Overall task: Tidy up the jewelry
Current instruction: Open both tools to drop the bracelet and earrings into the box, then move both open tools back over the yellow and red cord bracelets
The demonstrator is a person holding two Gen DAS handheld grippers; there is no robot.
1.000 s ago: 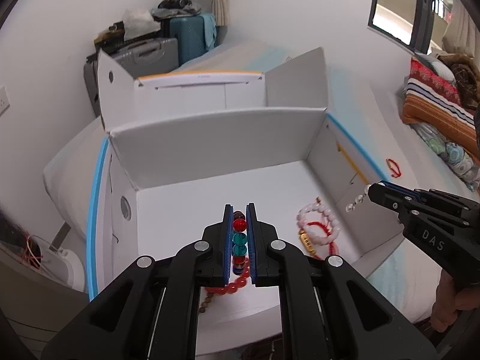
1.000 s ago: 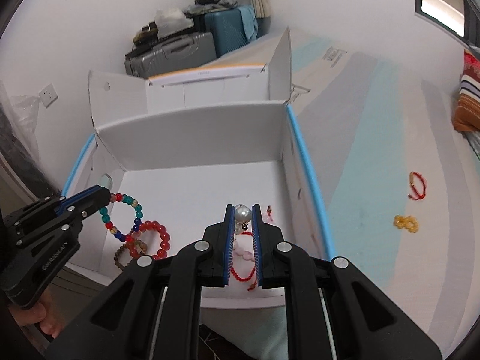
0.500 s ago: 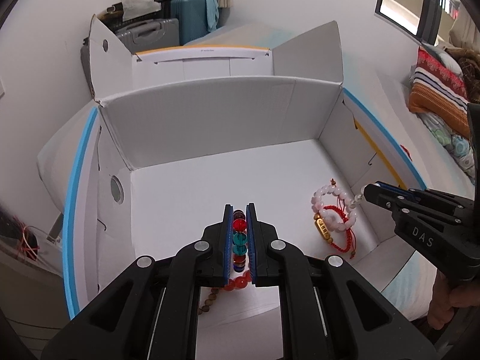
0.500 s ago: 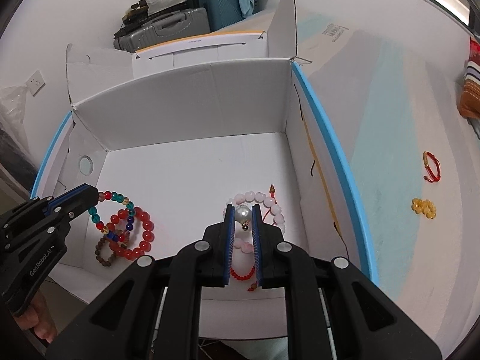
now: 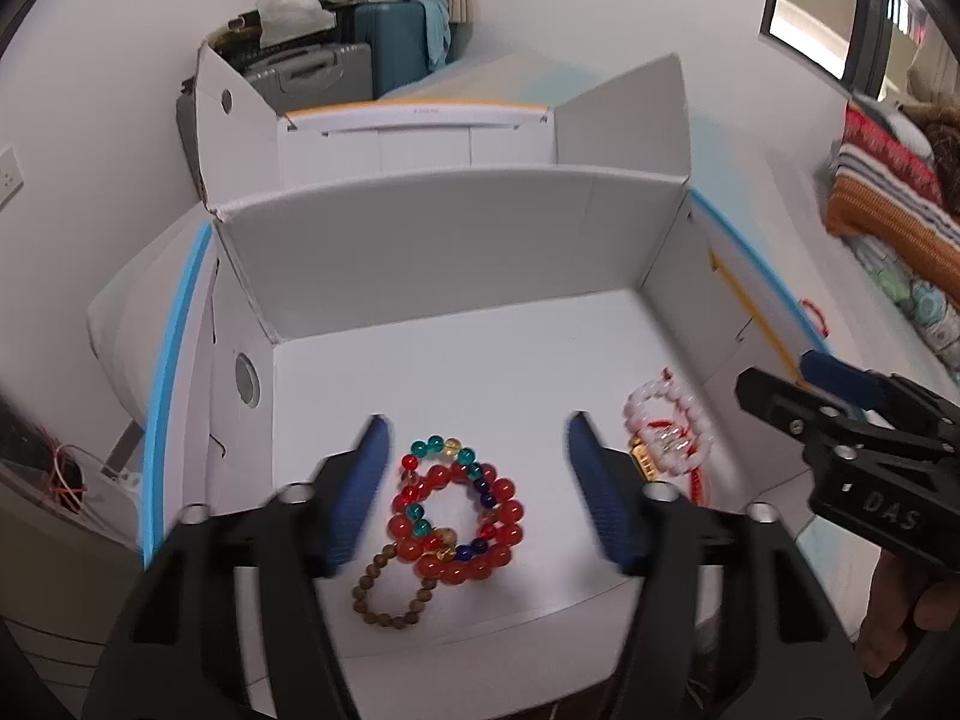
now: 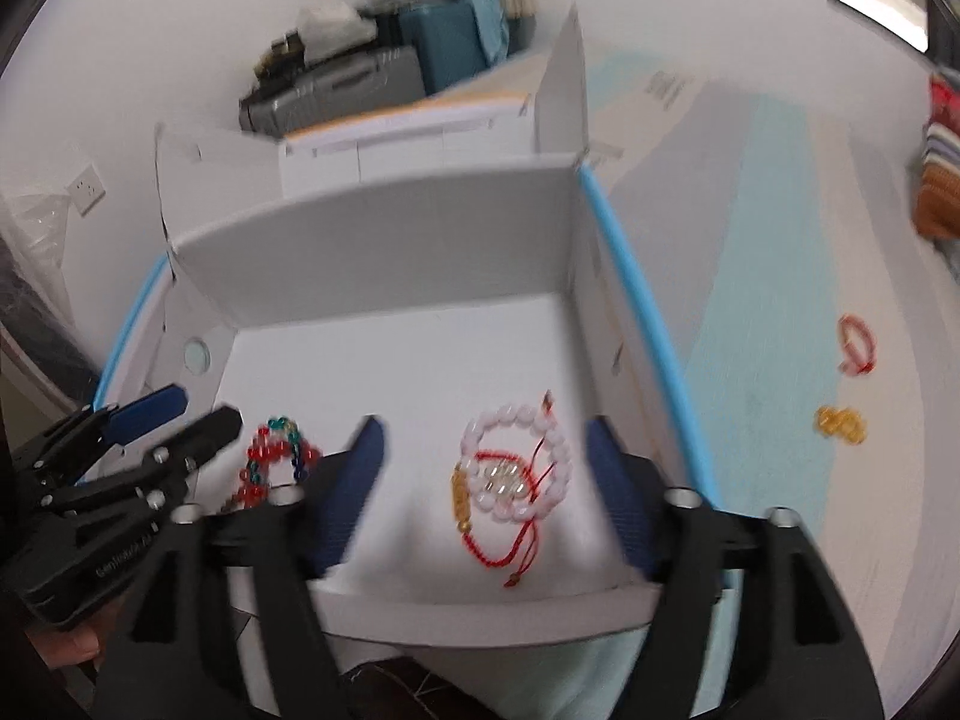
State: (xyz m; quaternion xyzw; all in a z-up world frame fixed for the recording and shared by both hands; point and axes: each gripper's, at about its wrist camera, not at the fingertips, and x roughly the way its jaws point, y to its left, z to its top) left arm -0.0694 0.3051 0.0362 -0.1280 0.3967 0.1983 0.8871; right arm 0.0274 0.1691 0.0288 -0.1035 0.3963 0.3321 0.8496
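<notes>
White walls (image 5: 120,60) are closing in the room ahead of the gripper. Against the far wall, straight ahead, a grey suitcase (image 5: 312,75) and a teal suitcase (image 5: 393,45) are standing side by side, with bags and clutter piling on top of them. A wall socket (image 6: 87,189) is showing ahead to the left. A window (image 5: 822,12) is letting in daylight up to the right, and below it striped bedding (image 5: 882,192) is lying folded.
</notes>
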